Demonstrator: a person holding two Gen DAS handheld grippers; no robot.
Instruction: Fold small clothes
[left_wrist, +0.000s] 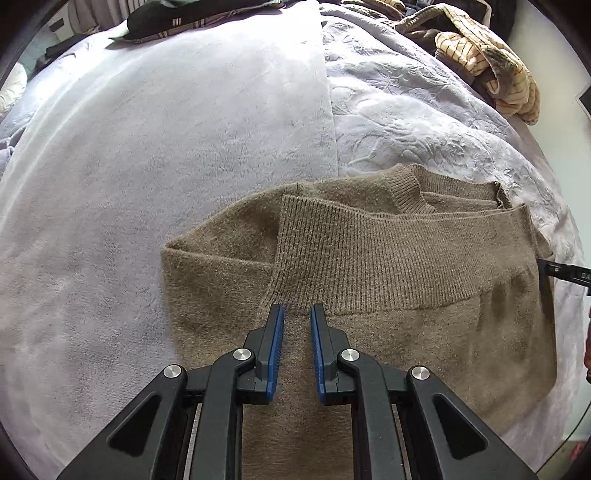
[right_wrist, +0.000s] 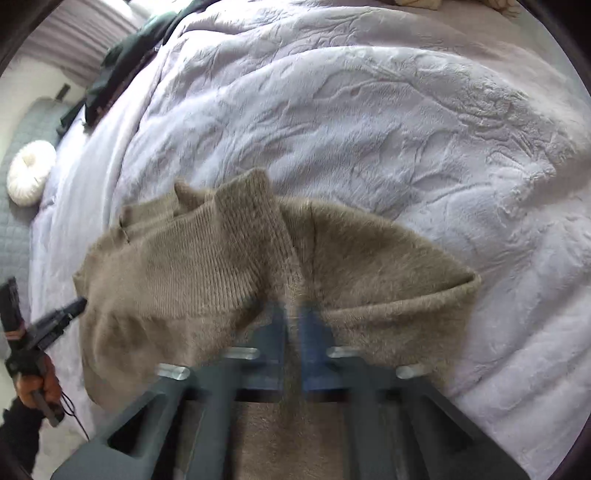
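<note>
A brown knit sweater (left_wrist: 369, 280) lies partly folded on a pale lilac blanket (left_wrist: 166, 166) that covers a bed. In the left wrist view its ribbed hem band (left_wrist: 388, 258) is turned over and runs across the garment from left to right, and the ribbed collar (left_wrist: 406, 188) shows just beyond it on the far side. A folded sleeve edge forms a corner at the left.

The left gripper (left_wrist: 297, 314) points steeply down at the sweater, its blue-padded fingers (left_wrist: 277, 332) nearly together with only a narrow gap. A strip of the brown knit runs up between them toward the camera, just below the hem band's near edge; the pads appear to pinch that strip.

The right gripper (right_wrist: 293, 321) is blurred in its own view. Its jaws stand closed tight, with a thin ridge of the sweater's fabric caught between the pads, and the garment spreads away to the left and right beyond them. In that view the left gripper's tip touches the sweater's left edge, held by a hand (right_wrist: 37, 384).

A heap of striped clothes (left_wrist: 487, 62) lies at the far right of the bed, well apart from the sweater. A round white cushion (right_wrist: 31, 173) sits at the far left.
</note>
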